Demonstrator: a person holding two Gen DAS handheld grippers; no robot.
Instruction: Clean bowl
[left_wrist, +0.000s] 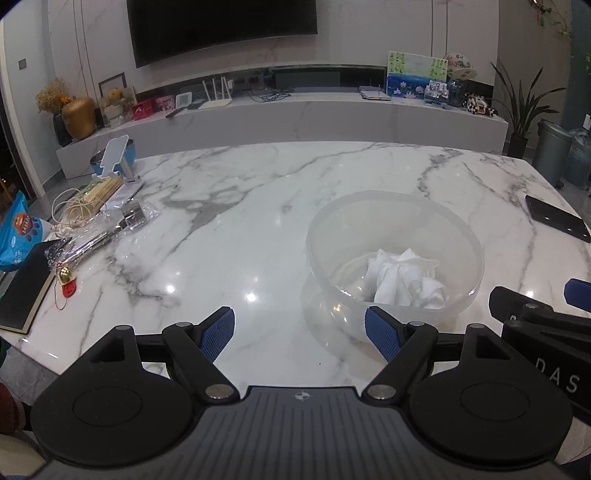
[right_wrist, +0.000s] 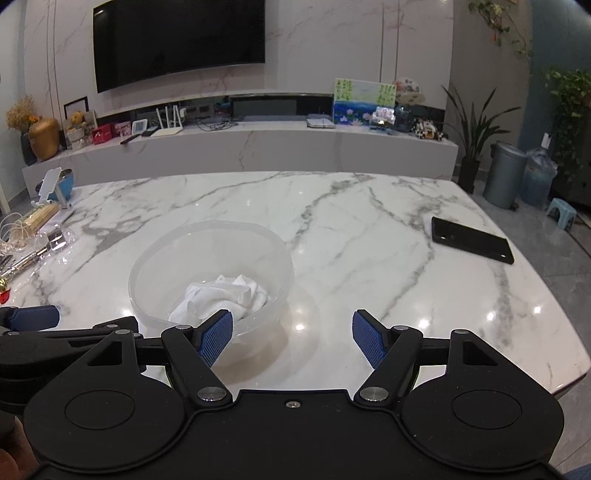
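Note:
A clear plastic bowl (left_wrist: 395, 206) stands on the white marble table (left_wrist: 240, 229), with a crumpled white cloth (left_wrist: 402, 280) lying in its bottom. My left gripper (left_wrist: 299, 334) hangs open just short of the bowl, its right pad at the bowl's near wall. In the right wrist view the bowl (right_wrist: 210, 236) and cloth (right_wrist: 225, 295) sit left of centre. My right gripper (right_wrist: 292, 338) is open and empty, its left pad in front of the bowl's near rim. Each gripper shows at the edge of the other's view.
A black phone (right_wrist: 472, 240) lies at the table's right side. Clutter fills the left end: a phone stand (left_wrist: 118, 155), chopsticks, cables, plastic wrap, a blue bag (left_wrist: 18, 232) and a dark notebook (left_wrist: 26, 291). Behind the table run a low marble console and a TV.

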